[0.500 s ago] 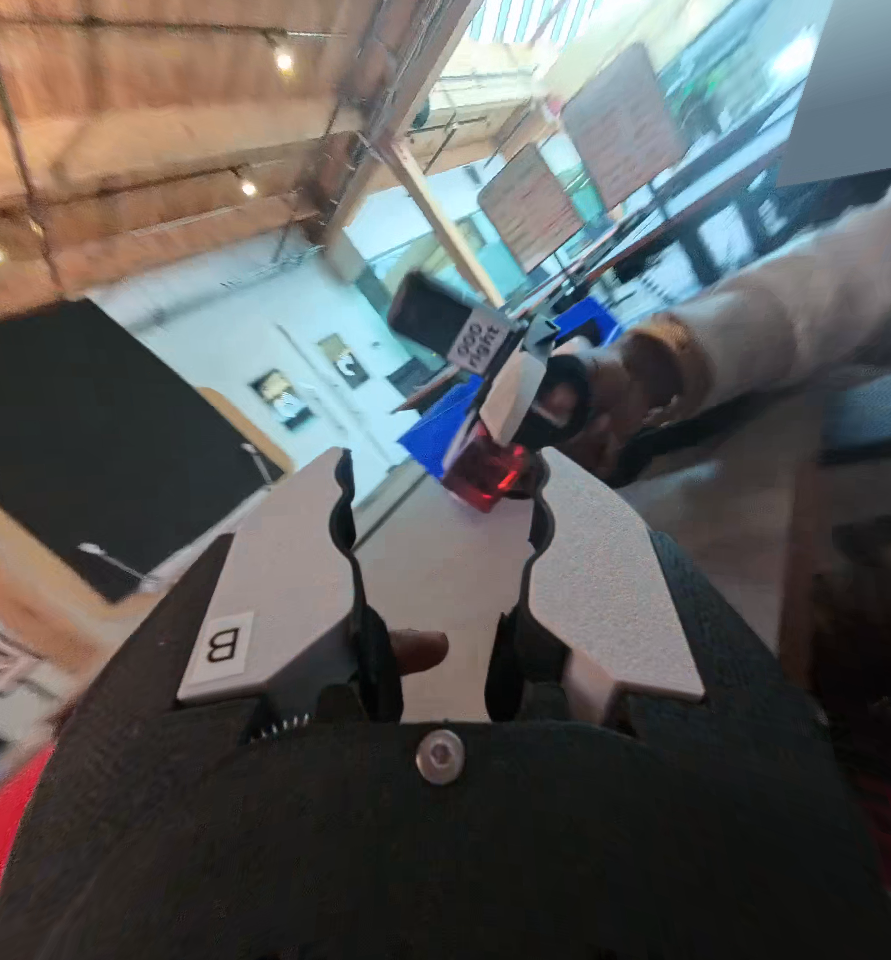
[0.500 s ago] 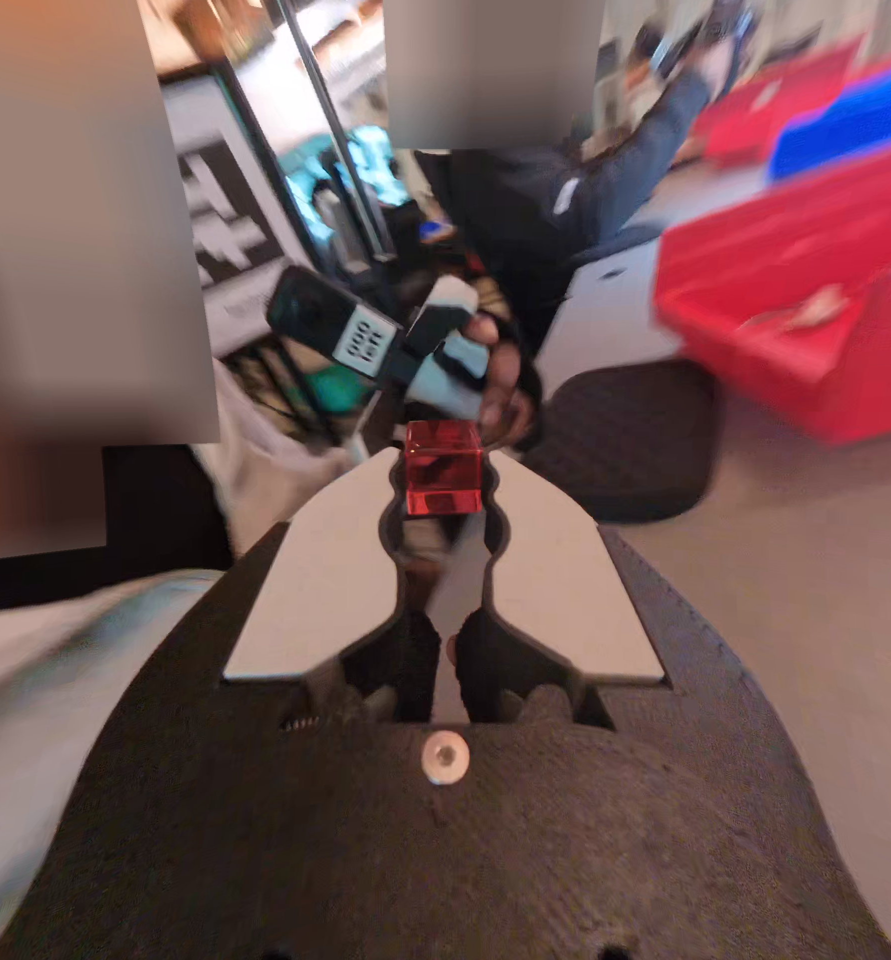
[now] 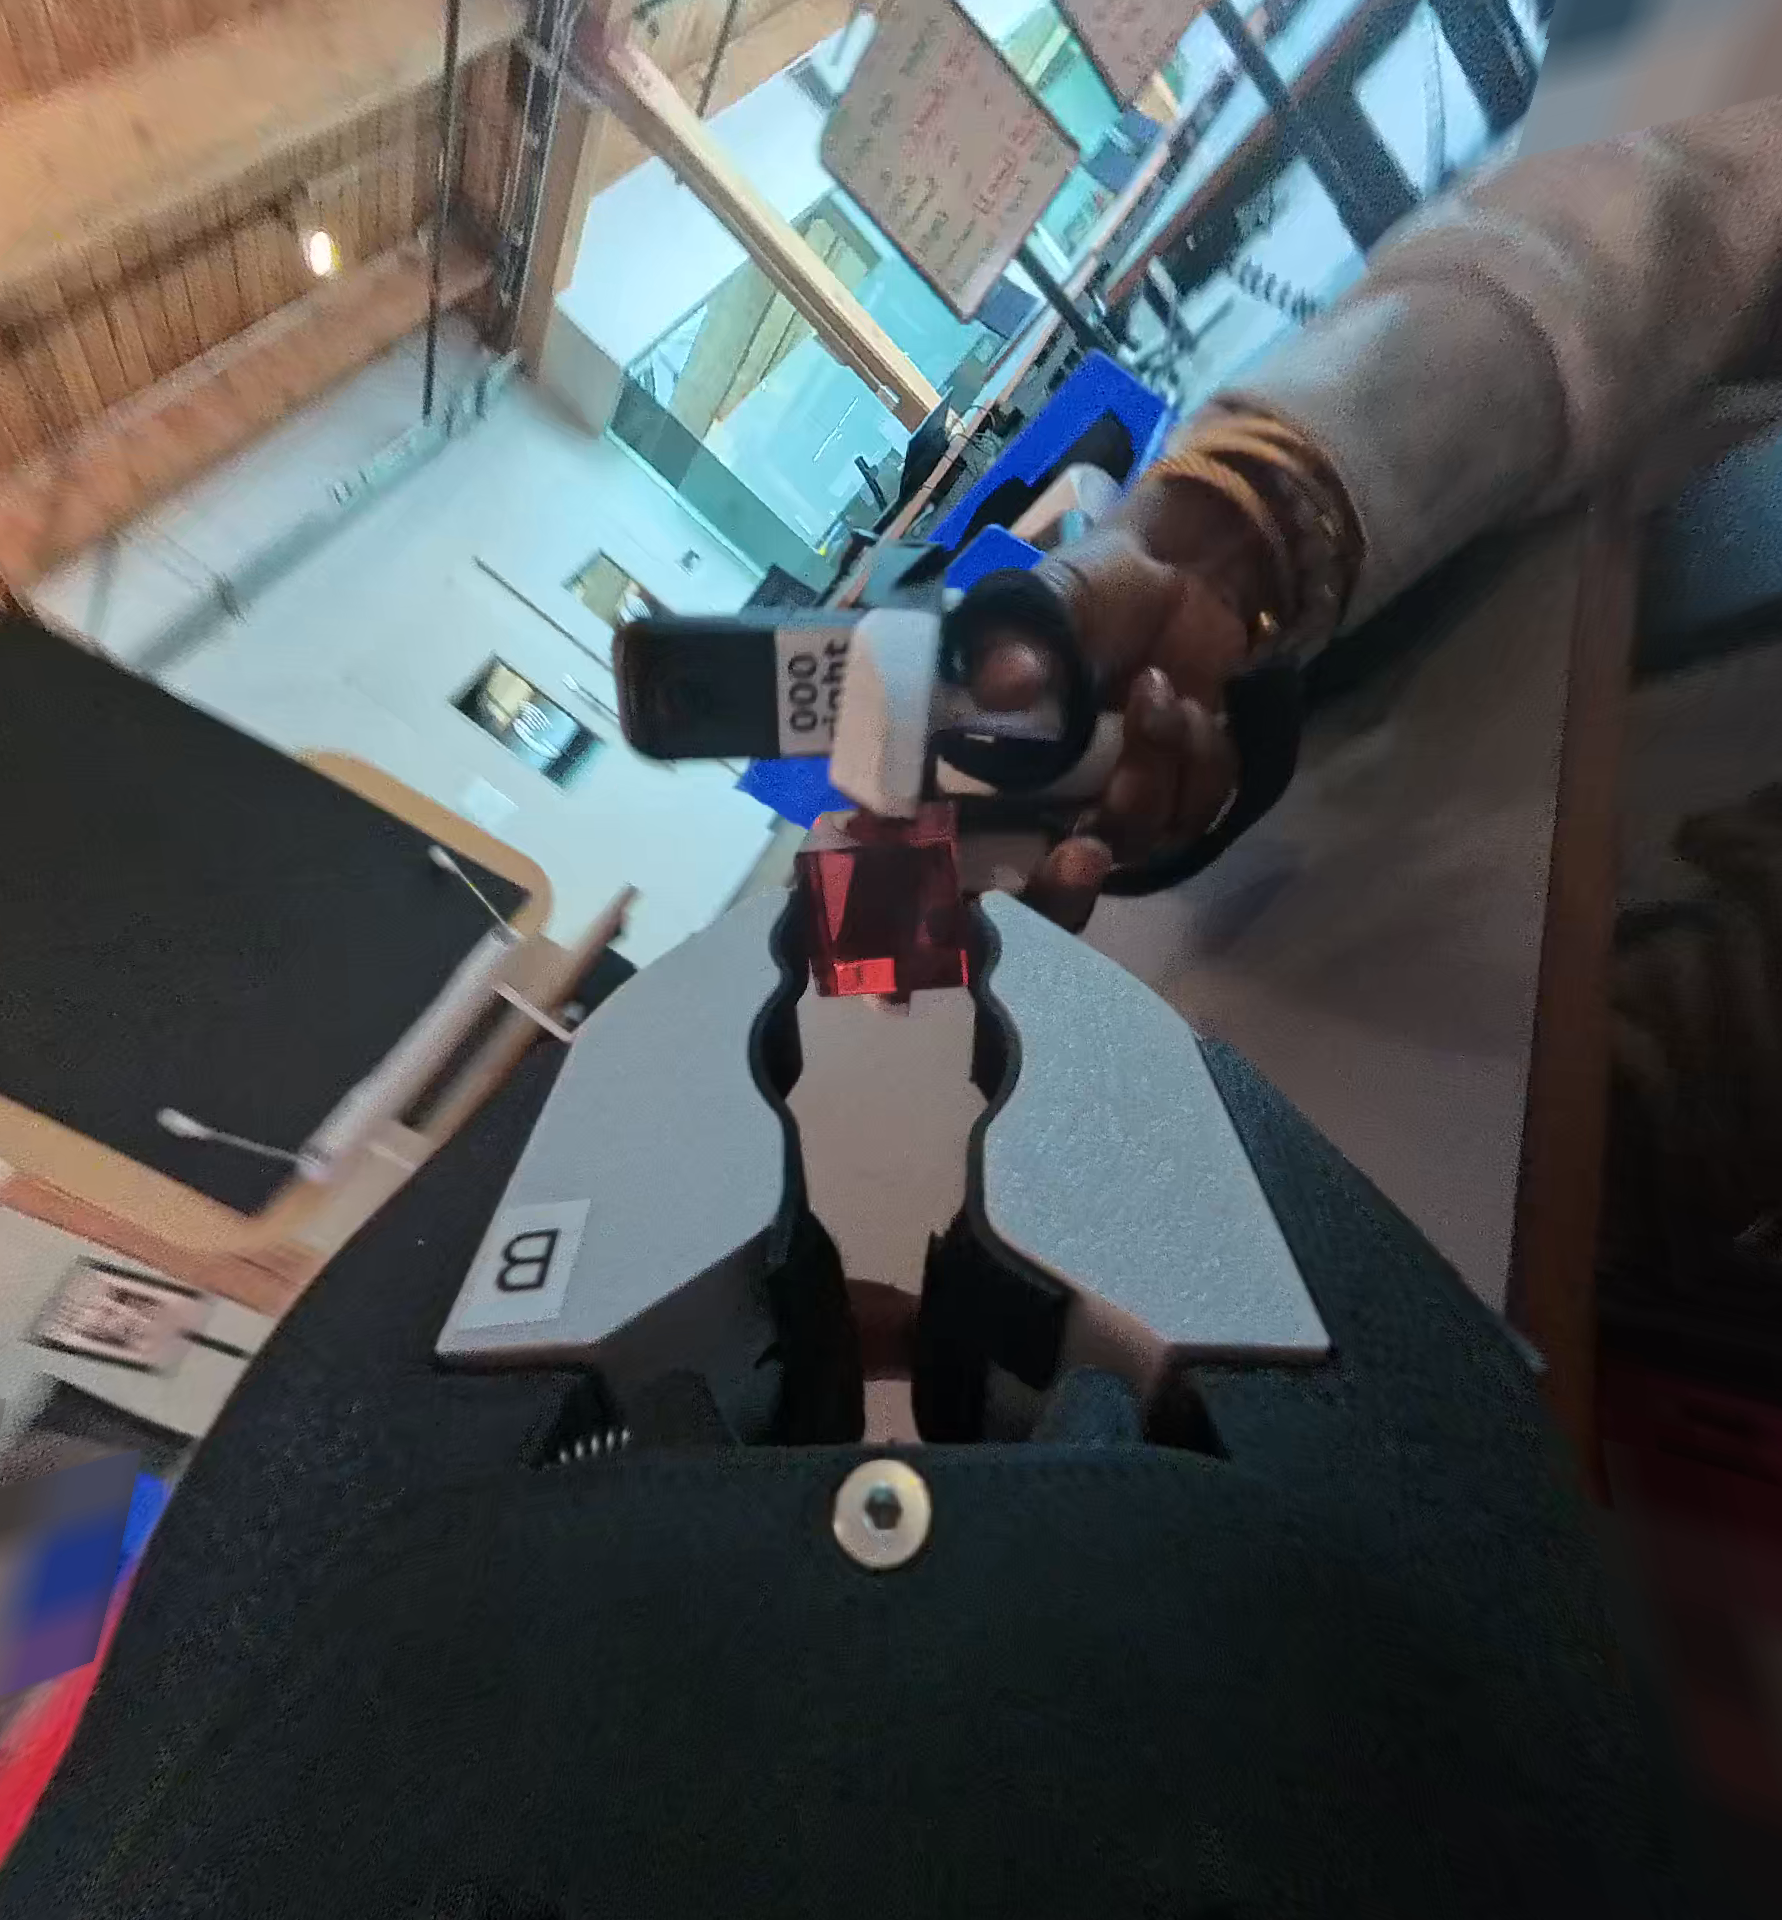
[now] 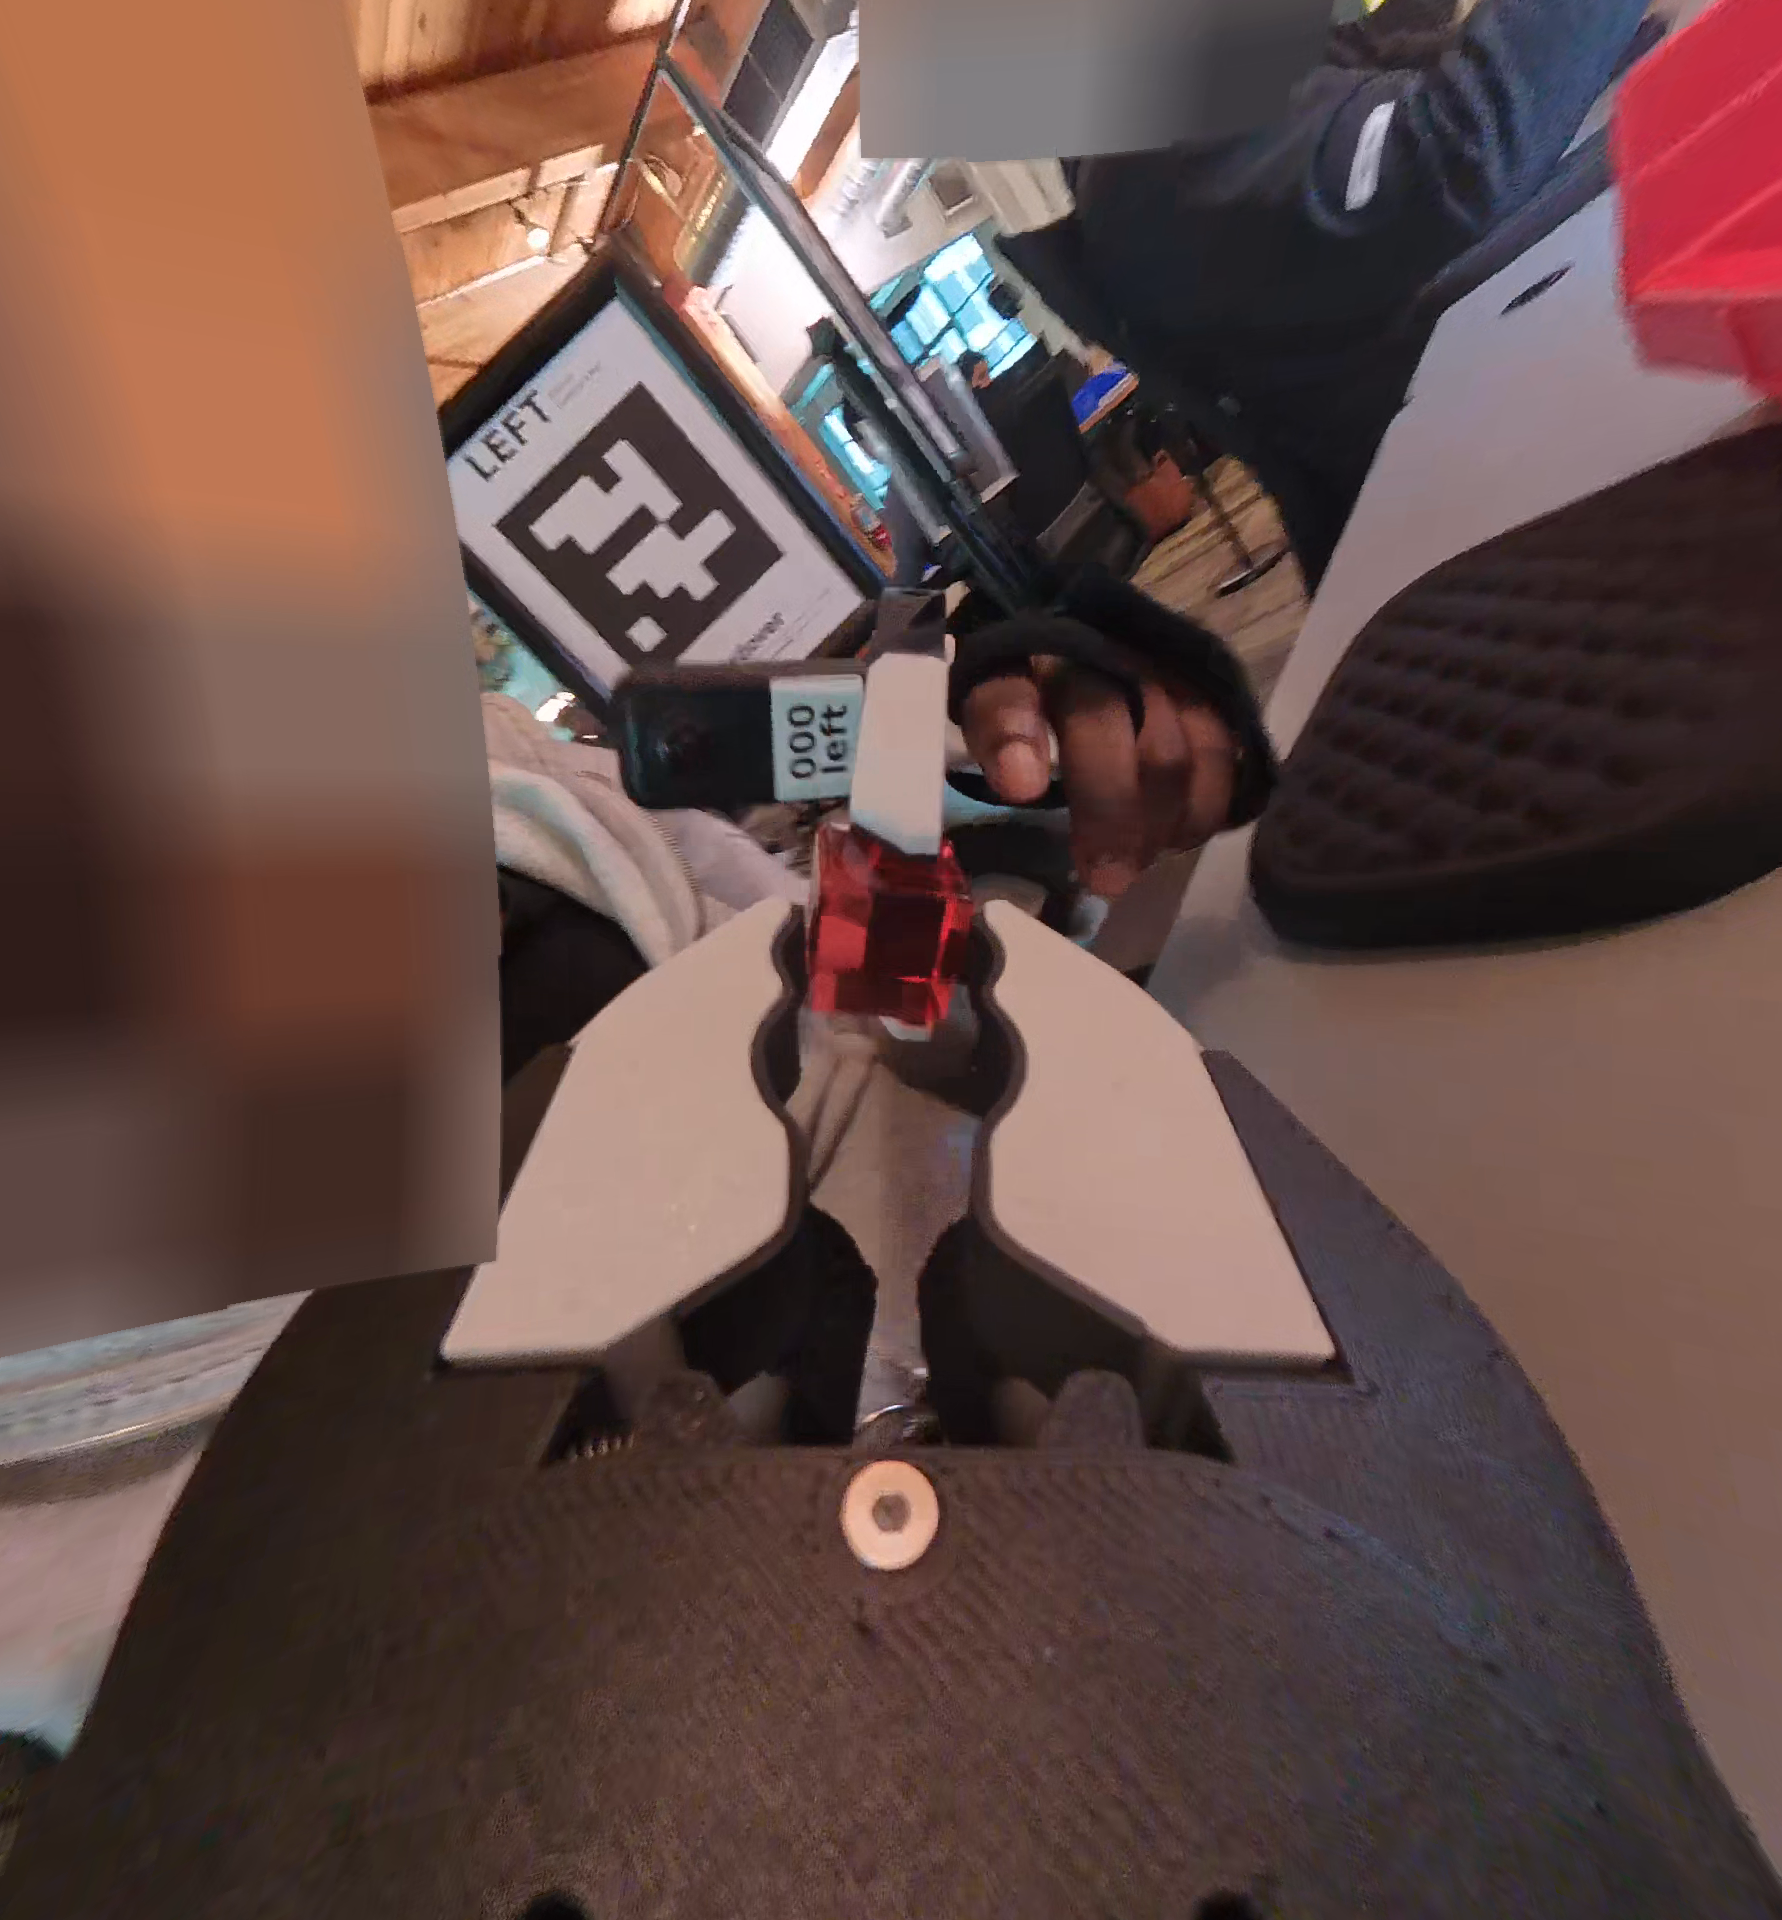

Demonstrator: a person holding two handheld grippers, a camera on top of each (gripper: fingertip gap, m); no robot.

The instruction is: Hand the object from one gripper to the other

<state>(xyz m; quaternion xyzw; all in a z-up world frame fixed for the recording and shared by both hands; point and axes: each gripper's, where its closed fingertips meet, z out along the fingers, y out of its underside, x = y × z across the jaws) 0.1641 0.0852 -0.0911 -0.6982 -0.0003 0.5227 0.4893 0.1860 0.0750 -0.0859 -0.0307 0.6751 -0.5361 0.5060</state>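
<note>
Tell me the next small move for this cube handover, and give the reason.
Probably open the right gripper and ease it back. The translucent red plastic cube sits between the left gripper fingertips as well, and both pairs appear closed against it, so the left gripper should be able to hold it alone.

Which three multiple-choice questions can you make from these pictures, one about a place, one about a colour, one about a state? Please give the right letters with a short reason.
1. Where is the cube?
A. lying on a table
B. at the tips of the left claw and the right claw
C. inside a bin

2. What colour is the cube?
A. blue
B. green
C. red

3. How is the left claw?
A. closed on the cube
B. wide open and empty
C. closed on a pen

Answers:
1 B, each wrist view shows the cube between its own fingertips.
2 C, it is clear red in both views.
3 A, its fingertips meet the cube's two sides.
</note>
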